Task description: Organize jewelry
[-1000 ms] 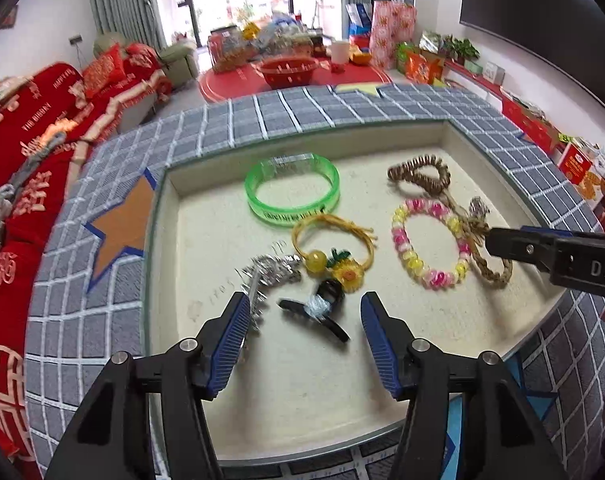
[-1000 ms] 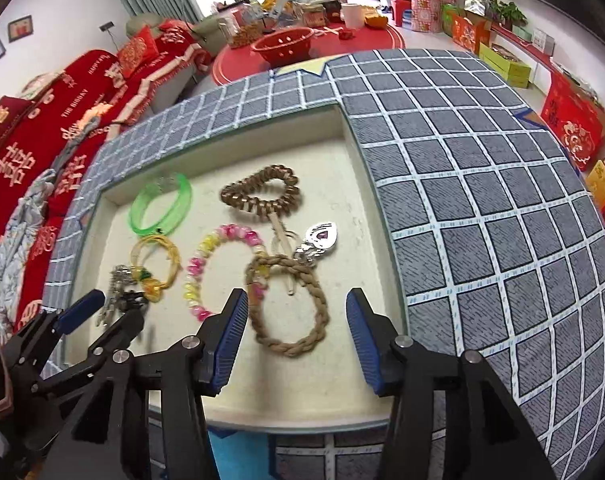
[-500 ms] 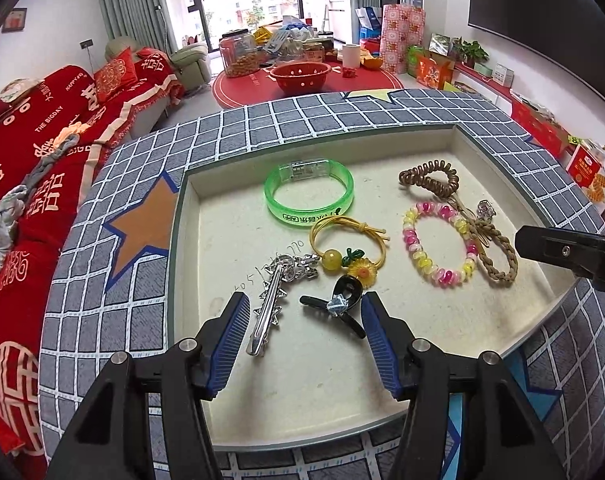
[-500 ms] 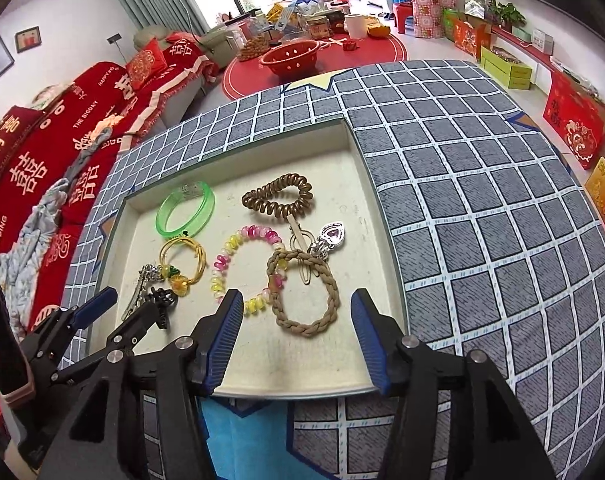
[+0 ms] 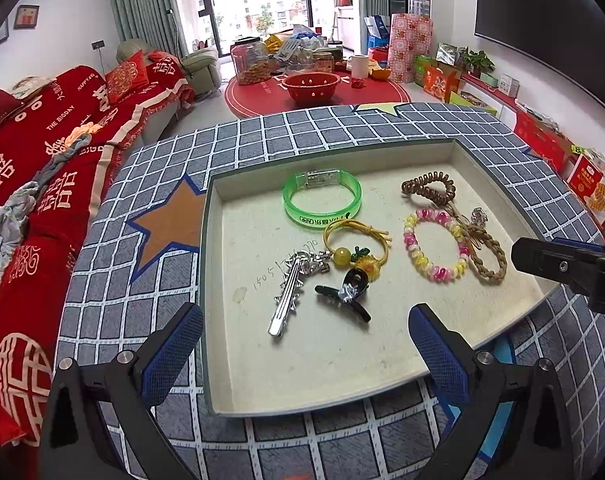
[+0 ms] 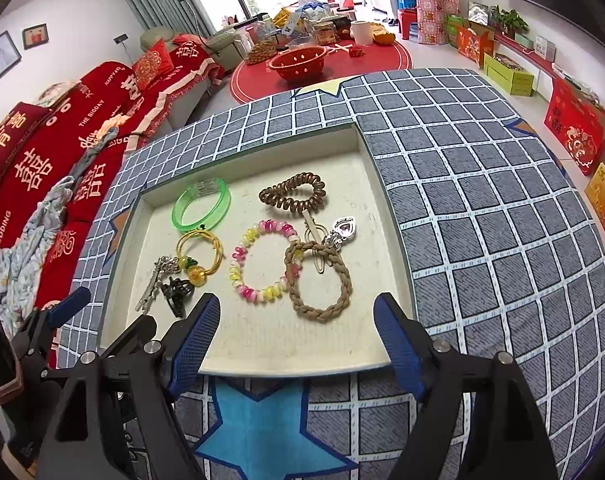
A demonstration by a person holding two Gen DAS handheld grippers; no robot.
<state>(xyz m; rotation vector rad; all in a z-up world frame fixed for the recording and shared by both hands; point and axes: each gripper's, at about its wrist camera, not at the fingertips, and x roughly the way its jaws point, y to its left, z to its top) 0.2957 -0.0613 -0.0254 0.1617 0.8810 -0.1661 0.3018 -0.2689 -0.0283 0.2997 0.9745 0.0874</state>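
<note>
A shallow beige tray (image 5: 262, 368) (image 6: 262, 344) holds the jewelry. In it lie a green bangle (image 5: 322, 196) (image 6: 201, 208), a yellow cord bracelet with a flower charm (image 5: 356, 246) (image 6: 200, 256), a silver hair clip (image 5: 288, 294) (image 6: 152, 286), a black claw clip (image 5: 348, 290) (image 6: 176, 292), a pink-yellow bead bracelet (image 5: 434, 244) (image 6: 262, 264), a braided brown ring (image 5: 488, 256) (image 6: 318, 280), a brown coil tie (image 5: 428, 188) (image 6: 294, 192) and a silver heart charm (image 6: 342, 228). My left gripper (image 5: 304, 354) is open above the tray's near edge. My right gripper (image 6: 296, 344) is open, empty, at the near edge.
The tray sits on a grey grid-pattern cloth (image 6: 482, 220) with star patches. A red sofa (image 5: 42, 152) stands to the left. A red round table (image 5: 314, 88) with a bowl and jars stands behind. Boxes line the right wall.
Both grippers have pulled back and up from the tray and their jaws stand wider apart. The jewelry has not moved.
</note>
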